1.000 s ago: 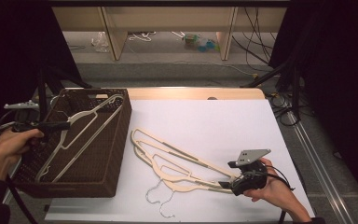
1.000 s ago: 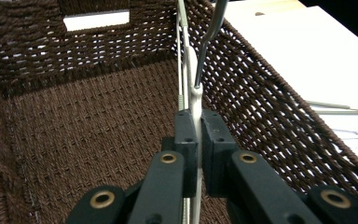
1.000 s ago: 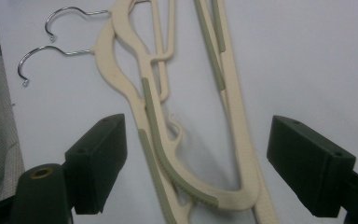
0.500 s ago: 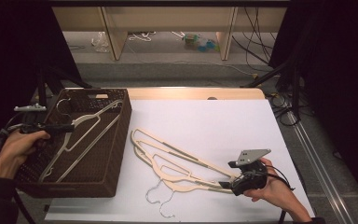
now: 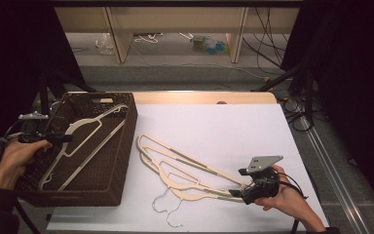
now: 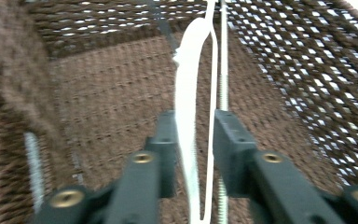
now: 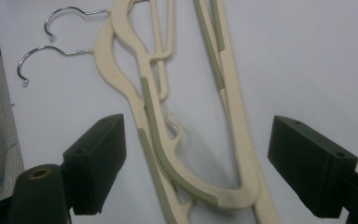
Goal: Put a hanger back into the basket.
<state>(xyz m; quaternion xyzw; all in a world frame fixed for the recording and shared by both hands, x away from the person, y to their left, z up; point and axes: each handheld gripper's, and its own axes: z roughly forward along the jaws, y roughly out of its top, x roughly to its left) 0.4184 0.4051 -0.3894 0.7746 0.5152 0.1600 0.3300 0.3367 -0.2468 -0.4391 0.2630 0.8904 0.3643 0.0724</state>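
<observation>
A cream hanger (image 5: 95,124) lies slanted inside the brown woven basket (image 5: 121,146) at the table's left. My left gripper (image 5: 68,138) reaches over the basket's left rim and is shut on that hanger (image 6: 189,84), which runs edge-on between the jaws. Two or three more cream hangers (image 5: 175,158) lie stacked on the white table (image 5: 224,117), their metal hooks (image 5: 168,204) toward the front edge. My right gripper (image 5: 236,191) sits low at their right end. In the right gripper view it (image 7: 198,135) is wide open, a jaw on each side of the hangers' arms (image 7: 121,70).
The basket takes up the table's left third. A wooden strip (image 5: 199,97) borders the table's far edge. Cables and shelf legs (image 5: 233,44) lie on the floor beyond. Dark stands rise at both sides.
My left hand and gripper have shifted slightly right over the basket's rim and a little lower. The right gripper and the table hangers have stayed where they were.
</observation>
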